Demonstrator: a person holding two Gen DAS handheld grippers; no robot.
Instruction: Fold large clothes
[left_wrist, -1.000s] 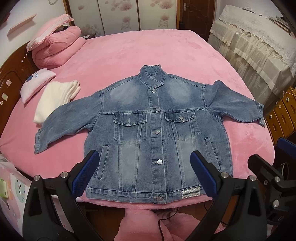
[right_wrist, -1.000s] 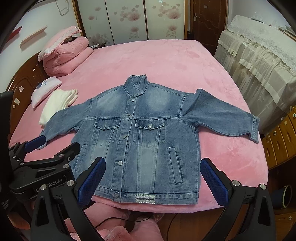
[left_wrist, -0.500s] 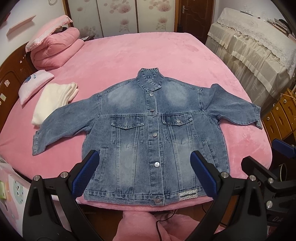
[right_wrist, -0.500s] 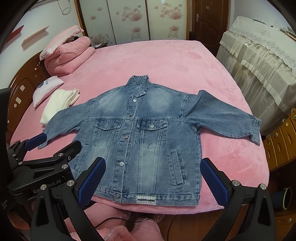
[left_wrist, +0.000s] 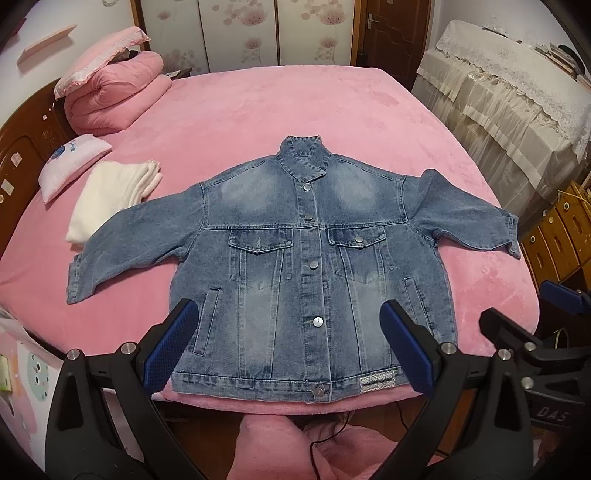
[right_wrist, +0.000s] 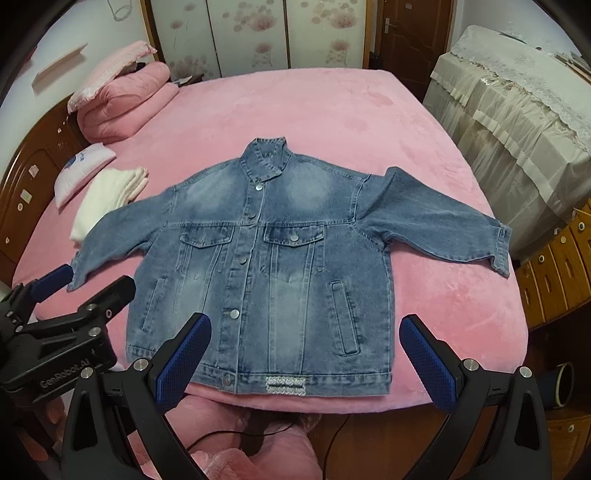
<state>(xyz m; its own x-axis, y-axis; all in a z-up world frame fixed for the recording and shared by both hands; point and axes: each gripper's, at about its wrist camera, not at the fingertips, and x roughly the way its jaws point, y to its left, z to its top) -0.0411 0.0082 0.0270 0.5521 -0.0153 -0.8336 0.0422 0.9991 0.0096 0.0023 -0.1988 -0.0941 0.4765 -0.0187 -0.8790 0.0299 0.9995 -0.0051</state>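
Note:
A blue denim jacket (left_wrist: 306, 266) lies flat and buttoned, front up, on the pink bed (left_wrist: 295, 107), both sleeves spread out, hem at the near edge. It also shows in the right wrist view (right_wrist: 266, 266). My left gripper (left_wrist: 288, 347) is open and empty, held above the hem, clear of the cloth. My right gripper (right_wrist: 304, 356) is open and empty, above the hem's right part. The left gripper shows at the left of the right wrist view (right_wrist: 70, 295); the right gripper shows at the right of the left wrist view (left_wrist: 532, 314).
A folded white cloth (left_wrist: 110, 192), a small pink pillow (left_wrist: 72, 162) and a rolled pink quilt (left_wrist: 114, 96) lie at the bed's left, by a wooden headboard (left_wrist: 22, 147). A lace-covered cabinet (left_wrist: 517, 103) and wooden drawers (left_wrist: 557, 236) stand at the right.
Both grippers have drawn slightly back and up from the jacket, so it sits a little farther off in both views. The jacket has not moved. Both grippers stay open.

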